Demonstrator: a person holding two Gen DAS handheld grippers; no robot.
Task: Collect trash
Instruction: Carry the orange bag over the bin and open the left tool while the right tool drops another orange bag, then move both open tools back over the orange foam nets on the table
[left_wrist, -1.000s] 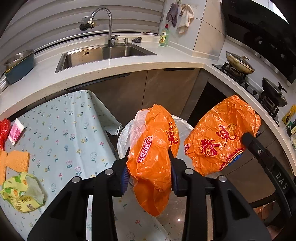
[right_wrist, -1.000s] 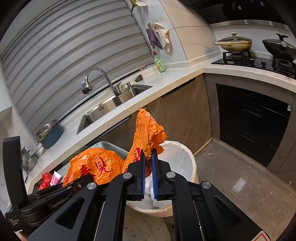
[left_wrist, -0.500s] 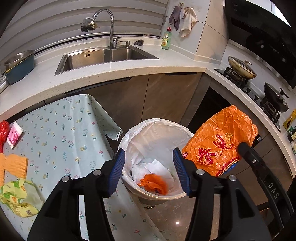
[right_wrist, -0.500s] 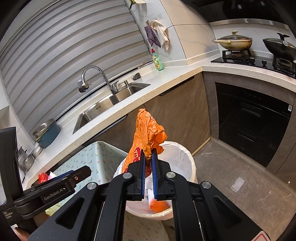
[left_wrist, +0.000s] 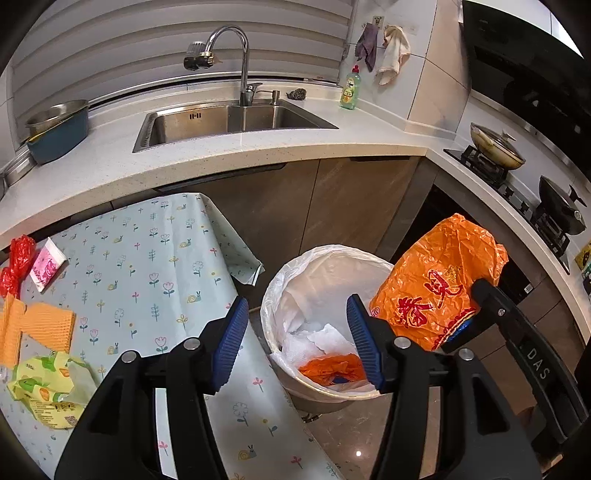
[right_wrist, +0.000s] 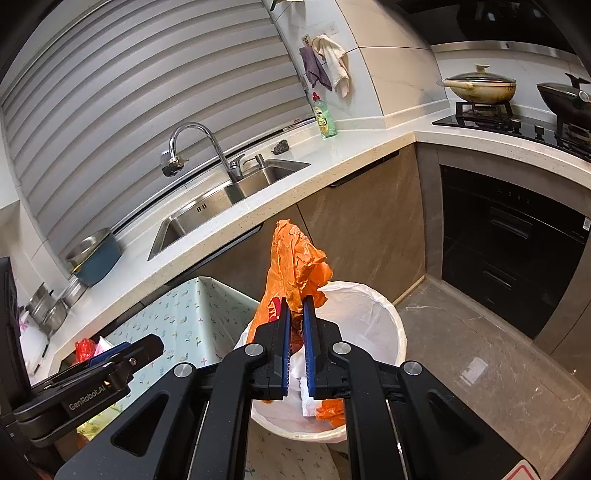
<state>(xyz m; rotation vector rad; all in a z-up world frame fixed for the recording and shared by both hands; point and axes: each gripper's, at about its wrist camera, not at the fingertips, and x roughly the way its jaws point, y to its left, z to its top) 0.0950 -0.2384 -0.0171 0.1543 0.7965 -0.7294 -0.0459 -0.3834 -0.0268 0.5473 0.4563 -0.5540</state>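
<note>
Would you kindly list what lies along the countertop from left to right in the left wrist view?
Blue basin → sink → scouring pad → green dish soap bottle → lidded pan → black wok.

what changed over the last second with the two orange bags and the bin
The left gripper let go of its orange bag, which dropped into the white-lined bin and now lies there as the fallen orange bag; its jaws are opening, nothing between them. The right gripper stays shut on the other orange bag above the bin. The table litter is unchanged.

orange bag's (right_wrist: 295, 266) lower part behind fingers (right_wrist: 282, 332), bottle label (left_wrist: 349, 92) perhaps unreadable
</note>
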